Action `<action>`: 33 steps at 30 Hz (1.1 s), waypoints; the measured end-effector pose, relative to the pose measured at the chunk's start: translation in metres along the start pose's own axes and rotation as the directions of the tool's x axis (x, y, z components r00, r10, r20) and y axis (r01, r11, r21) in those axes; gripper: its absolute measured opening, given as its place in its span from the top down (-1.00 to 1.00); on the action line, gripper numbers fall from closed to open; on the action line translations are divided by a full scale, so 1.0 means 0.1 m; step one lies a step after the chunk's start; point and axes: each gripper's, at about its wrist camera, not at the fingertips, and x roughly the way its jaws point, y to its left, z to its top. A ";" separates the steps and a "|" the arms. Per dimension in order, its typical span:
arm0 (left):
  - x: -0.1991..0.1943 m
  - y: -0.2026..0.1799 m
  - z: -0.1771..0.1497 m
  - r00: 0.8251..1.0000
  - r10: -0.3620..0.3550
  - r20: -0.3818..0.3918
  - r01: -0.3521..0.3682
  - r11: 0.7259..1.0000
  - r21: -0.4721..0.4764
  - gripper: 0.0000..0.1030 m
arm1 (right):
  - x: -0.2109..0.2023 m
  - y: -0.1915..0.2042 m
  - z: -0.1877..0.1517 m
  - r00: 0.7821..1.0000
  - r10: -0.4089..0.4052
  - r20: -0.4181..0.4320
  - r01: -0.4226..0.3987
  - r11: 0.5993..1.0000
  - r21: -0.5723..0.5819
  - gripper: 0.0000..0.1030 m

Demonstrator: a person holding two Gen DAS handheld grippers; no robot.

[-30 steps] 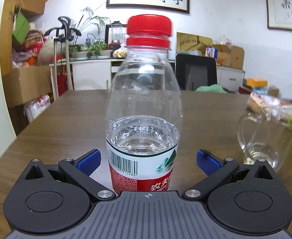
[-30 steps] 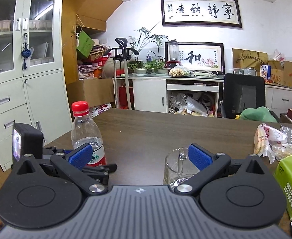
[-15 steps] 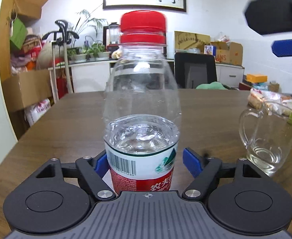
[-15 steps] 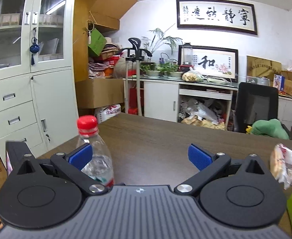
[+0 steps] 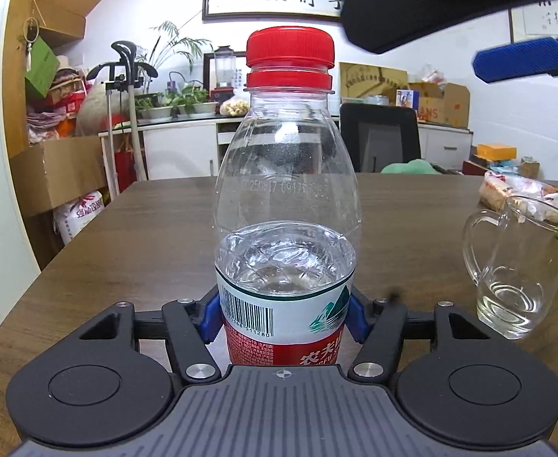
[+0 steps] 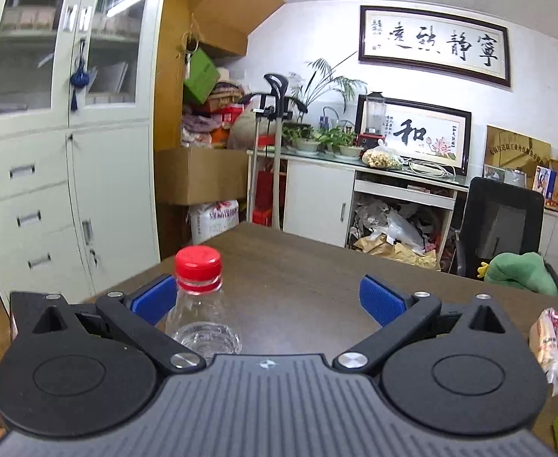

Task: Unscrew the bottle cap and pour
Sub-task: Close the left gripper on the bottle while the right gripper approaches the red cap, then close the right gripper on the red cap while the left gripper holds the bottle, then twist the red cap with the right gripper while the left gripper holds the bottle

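bottle (image 5: 284,228): stood upright on bench (image 5: 126,236), centre of left view, red cap (image 5: 290,51) on | left gripper (image 5: 282,318): fingers clenched on bottle's label | right gripper (image 6: 267,301): fingers spread wide, held above, cap seen lower left beside left pad | glass mug (image 5: 515,266): right edge, apart from bottle

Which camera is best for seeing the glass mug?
The left wrist view. There the glass mug stands whole on the table, off to the right of the bottle, and you can see its handle and rim. The right wrist view does not show the mug at all.
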 end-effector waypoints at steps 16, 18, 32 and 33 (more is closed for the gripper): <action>-0.03 -0.02 -0.03 1.000 0.010 0.006 -0.010 1.000 0.001 -0.21 | 0.24 0.30 0.27 0.985 0.137 -0.107 -0.148 0.984 -0.104 -0.20; -0.03 -0.02 -0.03 1.000 0.013 0.007 -0.013 1.000 0.003 -0.21 | 0.24 0.36 0.27 0.985 0.132 -0.115 -0.144 0.983 -0.112 -0.11; -0.05 -0.02 -0.04 1.000 0.028 0.008 -0.028 1.000 -0.005 -0.21 | 0.23 0.39 0.23 0.986 0.136 -0.096 -0.146 0.984 -0.099 0.37; -0.06 -0.02 -0.04 1.000 0.029 0.008 -0.029 1.000 -0.004 -0.21 | 0.23 0.39 0.24 0.985 0.141 -0.096 -0.151 0.984 -0.096 0.37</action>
